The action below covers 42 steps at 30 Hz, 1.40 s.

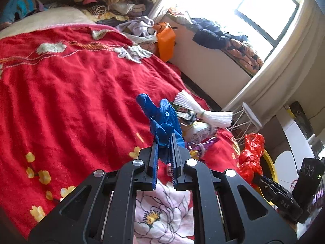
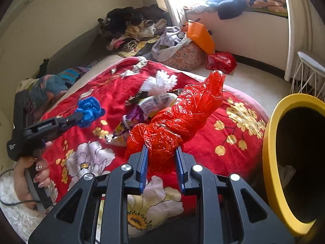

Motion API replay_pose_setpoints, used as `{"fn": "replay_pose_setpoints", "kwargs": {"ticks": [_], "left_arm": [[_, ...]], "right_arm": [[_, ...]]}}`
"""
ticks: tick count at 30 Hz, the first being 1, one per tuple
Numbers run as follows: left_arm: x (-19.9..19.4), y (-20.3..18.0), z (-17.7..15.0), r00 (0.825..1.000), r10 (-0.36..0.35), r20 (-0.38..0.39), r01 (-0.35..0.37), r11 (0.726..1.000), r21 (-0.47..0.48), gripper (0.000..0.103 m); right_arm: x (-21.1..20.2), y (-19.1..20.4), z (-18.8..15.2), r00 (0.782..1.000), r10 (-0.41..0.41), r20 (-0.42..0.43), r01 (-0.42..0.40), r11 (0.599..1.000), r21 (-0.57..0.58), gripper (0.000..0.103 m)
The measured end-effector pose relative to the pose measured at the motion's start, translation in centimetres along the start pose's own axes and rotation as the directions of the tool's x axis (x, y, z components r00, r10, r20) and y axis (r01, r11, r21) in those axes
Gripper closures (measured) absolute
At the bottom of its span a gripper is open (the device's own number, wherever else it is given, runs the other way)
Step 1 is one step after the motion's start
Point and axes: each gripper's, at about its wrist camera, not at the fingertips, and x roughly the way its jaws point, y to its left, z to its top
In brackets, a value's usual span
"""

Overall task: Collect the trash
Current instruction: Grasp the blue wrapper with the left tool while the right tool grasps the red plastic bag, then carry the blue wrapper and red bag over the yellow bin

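My left gripper [image 1: 164, 142] is shut on a crumpled blue plastic bag [image 1: 160, 118] and holds it above the red bedspread [image 1: 71, 93]; the bag also shows in the right wrist view [image 2: 89, 109]. My right gripper [image 2: 161, 148] is shut on a crumpled red plastic bag [image 2: 182, 113], also seen in the left wrist view [image 1: 250, 154]. A pile of trash lies on the bed beyond both: white foam netting [image 1: 195, 109], a white wrapper [image 2: 158, 101], a purple wrapper [image 2: 134, 116]. A yellow-rimmed bin [image 2: 270, 158] stands at the right.
Clothes [image 2: 130, 32] are heaped at the head of the bed. An orange bag [image 2: 200, 36] and another red bag [image 2: 221, 61] lie near the window ledge. A white wire side table [image 2: 308, 73] stands beside the bin.
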Motion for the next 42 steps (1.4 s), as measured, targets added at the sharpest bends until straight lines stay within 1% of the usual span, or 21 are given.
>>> {"fn": "replay_pose_setpoints", "kwargs": {"ticks": [13,23,35,42], "left_arm": [[-0.6,-3.0,0.1,0.999,-0.049,0.004,0.048,0.997,0.067,0.097],[-0.6,-5.0,-0.3,0.996,-0.086,-0.002,0.086,0.989,0.117,0.097],[-0.3,-8.0,-0.9,0.991,-0.135,-0.019,0.136,0.975,0.177,0.097],[-0.1,-9.9,-1.0,0.985,-0.167,-0.032,0.170,0.962,0.214,0.097]], "right_arm": [[-2.5,1.3,0.0,0.999,0.002,0.046,0.000,0.999,-0.049,0.080],[-4.1,0.6,0.4,0.997,-0.017,0.082,0.020,0.999,-0.042,0.080],[-6.1,-1.1,0.7,0.990,-0.062,0.128,0.061,0.998,0.008,0.080],[-7.5,-3.3,0.8,0.981,-0.106,0.160,0.097,0.993,0.064,0.080]]}}
